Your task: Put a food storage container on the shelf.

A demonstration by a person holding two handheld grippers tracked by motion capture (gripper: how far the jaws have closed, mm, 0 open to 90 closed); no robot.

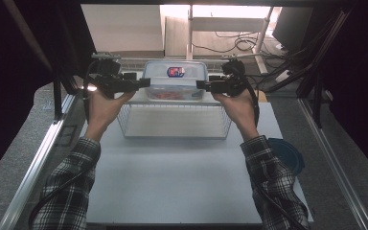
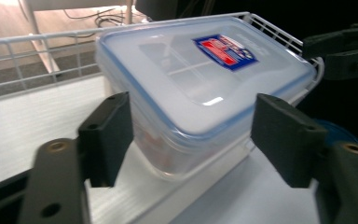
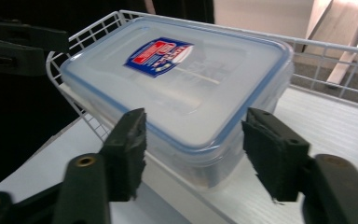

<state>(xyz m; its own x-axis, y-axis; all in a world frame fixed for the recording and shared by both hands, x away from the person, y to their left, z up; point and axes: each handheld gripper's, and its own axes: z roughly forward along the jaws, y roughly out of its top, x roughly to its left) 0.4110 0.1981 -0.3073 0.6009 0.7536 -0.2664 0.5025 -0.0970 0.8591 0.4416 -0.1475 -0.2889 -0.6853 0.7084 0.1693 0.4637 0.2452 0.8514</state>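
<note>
The clear rectangular plastic container with a blue-rimmed lid and a red-and-blue label (image 1: 175,79) sits at the far end of the white wire basket (image 1: 172,128), at 12 o'clock on the white tabletop (image 1: 172,187).

The left gripper (image 1: 146,83) stands at the container's 9 o'clock end and the right gripper (image 1: 200,85) at its 3 o'clock end. On both, the jaws are parted and the pads press on nothing.

To finish the release well:
1. Keep both pairs of jaws spread.
2. Draw each gripper straight outward, level, so that no pad catches the lid rim or the basket wire.
3. Withdraw both together to avoid skewing the container.

The high view shows the dark blue round lid (image 1: 287,155) at 4 o'clock. The left gripper view shows something reddish (image 2: 156,144) inside the container (image 2: 200,88), which the right gripper view leaves unclear.
</note>
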